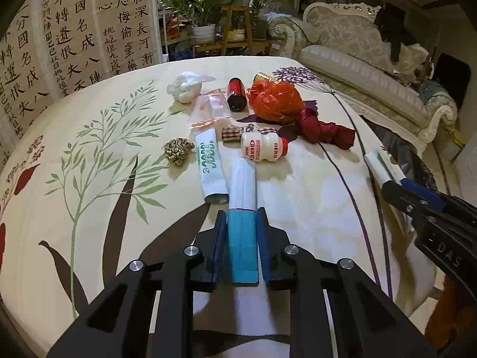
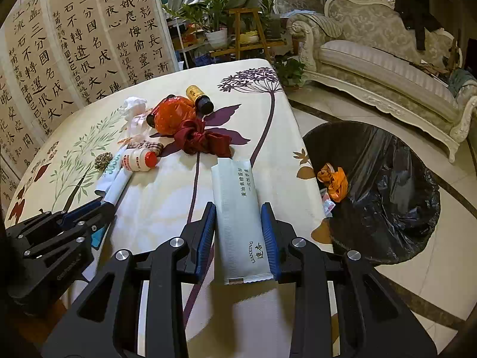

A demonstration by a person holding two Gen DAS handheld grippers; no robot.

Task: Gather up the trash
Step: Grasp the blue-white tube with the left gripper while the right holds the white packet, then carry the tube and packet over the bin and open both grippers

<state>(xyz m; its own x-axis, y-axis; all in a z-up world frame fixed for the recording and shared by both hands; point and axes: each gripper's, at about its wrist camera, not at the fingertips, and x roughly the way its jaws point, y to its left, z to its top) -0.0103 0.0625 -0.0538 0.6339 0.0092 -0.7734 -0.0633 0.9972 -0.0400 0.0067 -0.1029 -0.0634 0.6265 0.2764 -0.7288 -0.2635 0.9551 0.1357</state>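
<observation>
both grippers are loaded, so the step in hand looks like carrying trash to the bin. the left gripper is clamped on a white and teal tube, with both blue pads pressed on its teal end, above the flower-printed tablecloth. the right gripper is closed on a pale green sachet, held by its long edges near the table's right edge. the bin with black liner stands on the floor just beside that edge, and an orange wrapper lies inside it.

on the table remain a small yogurt bottle, a white toothpaste tube, an orange plastic bag, a red ribbon and a crumpled tissue.

i judge the next move is to swing the right gripper over the bin opening and open it, then the left one.
</observation>
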